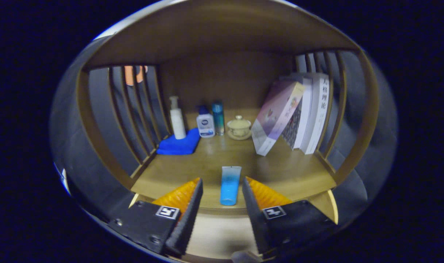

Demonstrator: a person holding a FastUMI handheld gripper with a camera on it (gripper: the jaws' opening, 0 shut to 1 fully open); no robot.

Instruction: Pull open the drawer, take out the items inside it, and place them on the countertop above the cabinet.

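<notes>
A blue tube (pixel 230 184) lies on the wooden countertop (pixel 287 171), its cap at the front edge and its flat end pointing toward the back. My gripper (pixel 222 179) is open, with one finger on each side of the tube. There is a gap on both sides, so neither finger touches it. Below the countertop's front edge, between the fingers, is a pale wooden cabinet panel (pixel 218 233). I cannot tell whether it is the drawer.
At the back stand a white pump bottle (pixel 177 120) on a folded blue cloth (pixel 179 145), a small white bottle (pixel 205 126), a slim teal bottle (pixel 218 117) and a lidded cup on a saucer (pixel 239 128). Several books (pixel 295 113) lean at the right. Slatted wooden sides and a shelf overhead enclose the space.
</notes>
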